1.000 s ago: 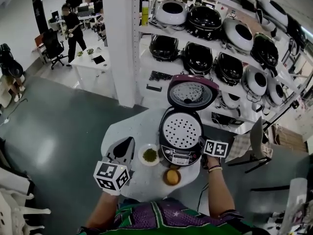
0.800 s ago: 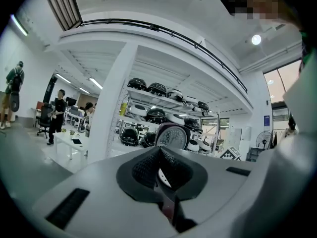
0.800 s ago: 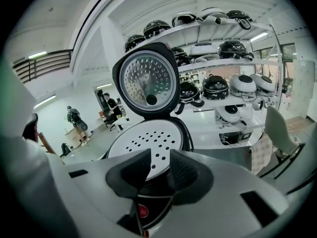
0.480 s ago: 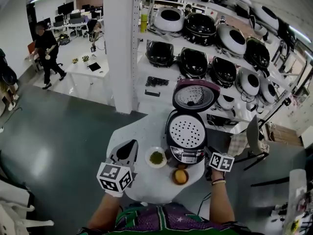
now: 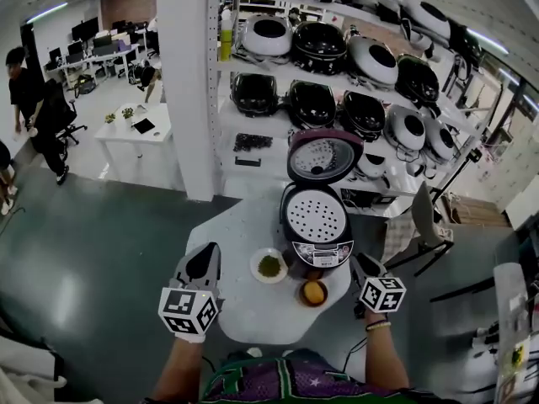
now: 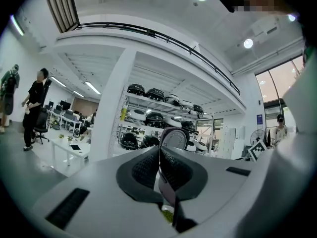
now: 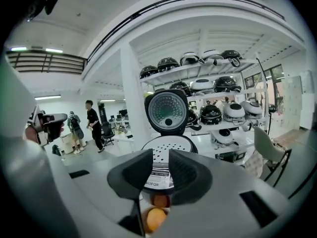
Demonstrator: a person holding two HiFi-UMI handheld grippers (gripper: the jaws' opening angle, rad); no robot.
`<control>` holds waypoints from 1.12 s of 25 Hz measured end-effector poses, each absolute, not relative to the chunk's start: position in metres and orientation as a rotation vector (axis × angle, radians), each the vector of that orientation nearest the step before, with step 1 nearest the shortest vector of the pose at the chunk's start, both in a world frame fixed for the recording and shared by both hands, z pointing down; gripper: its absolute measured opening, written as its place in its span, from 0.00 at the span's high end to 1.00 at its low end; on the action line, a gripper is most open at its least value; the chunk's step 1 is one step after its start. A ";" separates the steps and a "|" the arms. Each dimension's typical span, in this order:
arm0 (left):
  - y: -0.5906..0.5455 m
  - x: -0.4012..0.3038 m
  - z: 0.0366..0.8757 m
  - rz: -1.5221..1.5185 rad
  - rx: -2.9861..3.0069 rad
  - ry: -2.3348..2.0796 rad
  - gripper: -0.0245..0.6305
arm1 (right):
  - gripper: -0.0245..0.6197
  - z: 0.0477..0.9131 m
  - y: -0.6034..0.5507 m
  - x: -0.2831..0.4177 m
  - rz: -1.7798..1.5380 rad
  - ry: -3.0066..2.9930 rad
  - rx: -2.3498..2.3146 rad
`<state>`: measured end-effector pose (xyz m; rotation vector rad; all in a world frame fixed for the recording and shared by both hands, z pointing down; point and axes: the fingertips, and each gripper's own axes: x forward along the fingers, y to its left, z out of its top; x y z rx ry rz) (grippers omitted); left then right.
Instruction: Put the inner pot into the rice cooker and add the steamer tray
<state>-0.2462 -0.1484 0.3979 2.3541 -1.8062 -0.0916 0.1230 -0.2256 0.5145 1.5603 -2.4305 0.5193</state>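
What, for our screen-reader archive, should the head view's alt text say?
An open rice cooker with a perforated steamer tray inside stands on a round white table, its lid raised. Before it sit a dish of something green and a bowl holding something orange. The left gripper, jaws shut, and right gripper, jaws closing on nothing, flank them.

Left claw (image 5: 205, 257): grey shell, black pads (image 6: 143, 167) with a fine dimpled texture. Its cube (image 5: 189, 311) is white with black square markers.

Just right of the claw: white bowl (image 5: 269, 266) with a green heap inside.

Further right: brown bowl (image 5: 314, 293) holding something orange.

Beyond both bowls: cooker (image 5: 318, 251), dark maroon with a pale front panel. Tray (image 5: 313, 215) in it is white, dotted with rows of small holes. Raised lid (image 5: 324, 156) is silvery inside with a maroon rim.

Table (image 5: 240, 310) under the claw: white.

Floor (image 5: 101, 234) left of the claw: dark grey-green.
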 end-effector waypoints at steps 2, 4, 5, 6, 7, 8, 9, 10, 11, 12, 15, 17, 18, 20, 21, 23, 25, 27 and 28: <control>-0.139 -0.245 0.401 -0.093 2.361 -1.790 0.93 | 0.80 0.507 -0.213 0.116 0.476 -2.452 1.530; -0.132 -0.244 0.401 -0.097 2.362 -1.782 0.93 | 0.80 0.495 -0.204 0.112 0.440 -2.488 1.510; -0.129 -0.244 0.399 -0.104 2.360 -1.785 0.93 | 0.80 0.487 -0.201 0.110 0.424 -2.508 1.503; -0.127 -0.243 0.397 -0.111 2.357 -1.789 0.93 | 0.80 0.478 -0.199 0.108 0.409 -2.528 1.496; -0.124 -0.243 0.394 -0.118 2.354 -1.793 0.93 | 0.80 0.470 -0.196 0.106 0.395 -2.547 1.489; -0.121 -0.242 0.393 -0.123 2.351 -1.796 0.93 | 0.80 0.463 -0.193 0.104 0.382 -2.565 1.482; -0.117 -0.241 0.391 -0.126 2.349 -1.799 0.93 | 0.80 0.456 -0.188 0.103 0.371 -2.583 1.475; -0.114 -0.239 0.389 -0.130 2.347 -1.802 0.93 | 0.80 0.449 -0.182 0.102 0.361 -2.603 1.466; -0.110 -0.236 0.386 -0.134 2.347 -1.805 0.93 | 0.80 0.441 -0.176 0.102 0.351 -2.623 1.457; -0.106 -0.231 0.383 -0.138 2.349 -1.808 0.93 | 0.80 0.434 -0.170 0.103 0.340 -2.643 1.447; -0.094 -0.206 0.369 -0.143 2.375 -1.810 0.93 | 0.81 0.410 -0.150 0.117 0.305 -2.701 1.434; -0.083 -0.186 0.361 -0.151 2.399 -1.800 0.93 | 0.83 0.394 -0.135 0.131 0.279 -2.744 1.446; -0.078 -0.176 0.357 -0.154 2.410 -1.794 0.93 | 0.83 0.386 -0.128 0.139 0.266 -2.766 1.455; -0.068 -0.156 0.351 -0.153 2.421 -1.800 0.93 | 0.85 0.370 -0.113 0.155 0.246 -2.808 1.470; -0.064 -0.146 0.348 -0.150 2.422 -1.812 0.93 | 0.85 0.362 -0.106 0.164 0.237 -2.828 1.473; -0.054 -0.127 0.343 -0.144 2.427 -1.837 0.93 | 0.86 0.350 -0.093 0.181 0.212 -2.867 1.473; -0.042 -0.109 0.339 -0.141 2.437 -1.845 0.93 | 0.87 0.342 -0.079 0.195 0.193 -2.893 1.473; -0.026 -0.091 0.336 -0.120 2.451 -1.845 0.93 | 0.87 0.337 -0.064 0.206 0.180 -2.910 1.464; -0.018 -0.082 0.336 -0.101 2.461 -1.848 0.93 | 0.87 0.335 -0.056 0.212 0.172 -2.914 1.462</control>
